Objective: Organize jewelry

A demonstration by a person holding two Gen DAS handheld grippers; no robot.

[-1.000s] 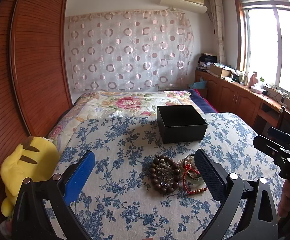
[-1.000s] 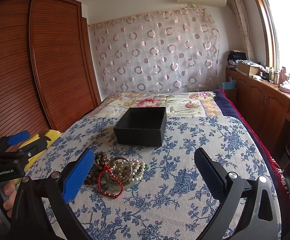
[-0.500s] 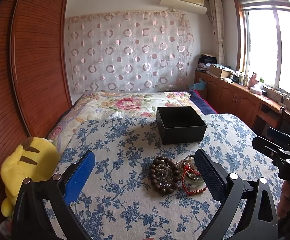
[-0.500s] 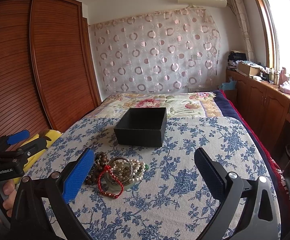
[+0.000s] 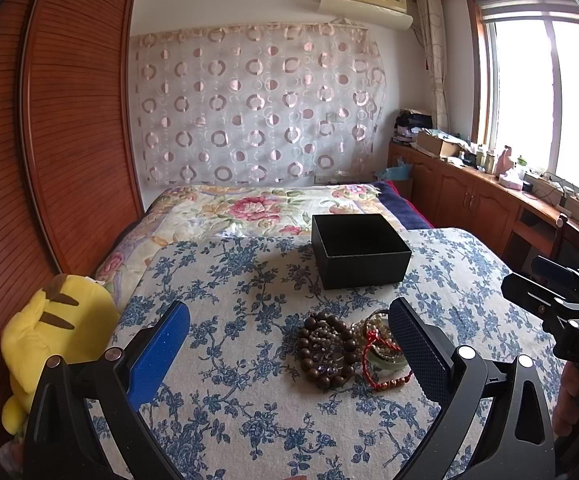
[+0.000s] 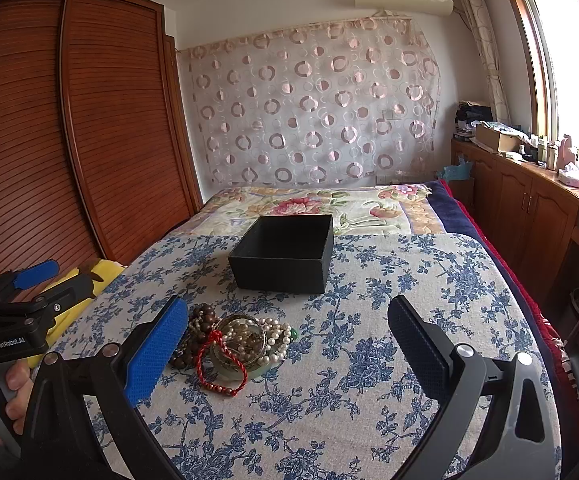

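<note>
A little pile of jewelry [image 5: 349,350] lies on a bed cover [image 5: 249,408] with blue flowers on it. In the pile there is a ring of big dark brown wooden beads [image 5: 327,350], a string of small white pearls [image 6: 275,336], a thin red bracelet [image 6: 219,368] with a knot and red beads, and a pale green bangle [image 5: 389,361]. They all touch and lie partly on top of each other. Just behind the pile sits a black box [image 5: 359,250] with no lid, and it looks dark inside. The left gripper [image 5: 289,336] hangs over the cover with its two fingers wide apart, holding nothing. The right gripper [image 6: 287,330] is wide apart too, and holds nothing. The pile lies near its blue finger [image 6: 155,350]. A yellow soft toy [image 5: 55,332] sits by the wooden wardrobe [image 5: 49,140].
</note>
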